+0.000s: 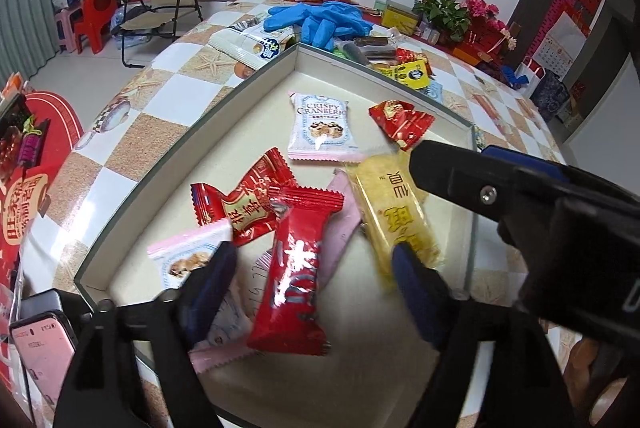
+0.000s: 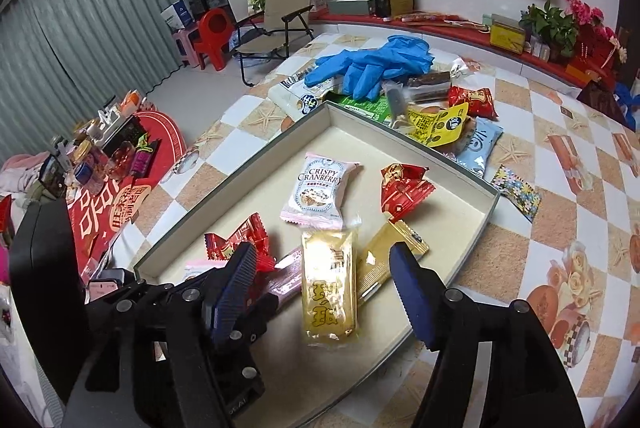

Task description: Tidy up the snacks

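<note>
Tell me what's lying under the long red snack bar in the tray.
The long red snack bar lies across a pink wrapper and a white printed packet; the parts beneath it are hidden.

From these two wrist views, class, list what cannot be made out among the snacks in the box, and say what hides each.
- Pink bar, left wrist view: mostly under the red bar and yellow snack.
- Second cranberry pack, left wrist view: partly behind the left gripper finger, blurred.
- Gold wrapper, right wrist view: print too small, end behind the right gripper.
- Pile under blue gloves: labels hidden.
</note>
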The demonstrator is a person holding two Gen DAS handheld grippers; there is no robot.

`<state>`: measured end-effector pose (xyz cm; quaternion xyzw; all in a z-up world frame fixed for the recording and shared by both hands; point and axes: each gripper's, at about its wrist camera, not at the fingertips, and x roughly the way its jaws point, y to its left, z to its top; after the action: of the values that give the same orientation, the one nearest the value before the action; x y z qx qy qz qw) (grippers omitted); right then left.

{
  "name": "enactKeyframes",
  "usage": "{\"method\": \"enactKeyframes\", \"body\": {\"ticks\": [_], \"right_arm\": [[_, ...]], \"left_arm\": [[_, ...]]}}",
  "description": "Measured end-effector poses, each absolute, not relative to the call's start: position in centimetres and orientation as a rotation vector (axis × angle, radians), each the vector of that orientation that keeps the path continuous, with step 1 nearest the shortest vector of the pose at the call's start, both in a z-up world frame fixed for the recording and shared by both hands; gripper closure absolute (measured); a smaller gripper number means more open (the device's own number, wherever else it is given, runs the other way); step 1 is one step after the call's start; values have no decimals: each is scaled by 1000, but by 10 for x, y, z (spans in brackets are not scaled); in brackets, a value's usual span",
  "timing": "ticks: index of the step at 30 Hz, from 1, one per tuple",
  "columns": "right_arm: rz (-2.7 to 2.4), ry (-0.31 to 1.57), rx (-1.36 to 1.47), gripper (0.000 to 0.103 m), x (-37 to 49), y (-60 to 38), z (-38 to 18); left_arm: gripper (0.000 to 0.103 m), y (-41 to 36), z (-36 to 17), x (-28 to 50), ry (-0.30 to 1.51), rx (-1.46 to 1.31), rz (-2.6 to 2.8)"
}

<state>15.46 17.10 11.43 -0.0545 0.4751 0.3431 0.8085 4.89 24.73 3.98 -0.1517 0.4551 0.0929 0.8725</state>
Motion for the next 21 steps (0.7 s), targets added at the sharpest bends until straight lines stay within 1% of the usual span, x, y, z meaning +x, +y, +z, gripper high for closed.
{"method": "enactKeyframes", "body": {"ticks": [3, 4, 5, 6, 12, 17, 21], "right_arm": [[721, 1024, -105, 33, 153, 162, 116], [720, 1028, -101, 30, 152, 159, 116], [718, 1031, -97, 13, 151, 156, 115], [709, 1029, -98, 6, 149, 153, 115], [718, 1016, -109, 6, 137, 141, 122], [717, 1029, -139, 6, 131, 142, 121], [708, 1050, -151, 6, 126, 140, 116]], "left_arm": [[19, 235, 44, 44, 949, -259, 196], [19, 231, 45, 41, 946, -241, 194], [18, 227, 46, 38, 949, -225, 188], [18, 225, 46, 36, 948, -218, 182], [17, 211, 52, 18, 911, -171, 174], [16, 212, 56, 1, 883, -241, 204], [16, 218, 57, -5, 909, -276, 266]]}}
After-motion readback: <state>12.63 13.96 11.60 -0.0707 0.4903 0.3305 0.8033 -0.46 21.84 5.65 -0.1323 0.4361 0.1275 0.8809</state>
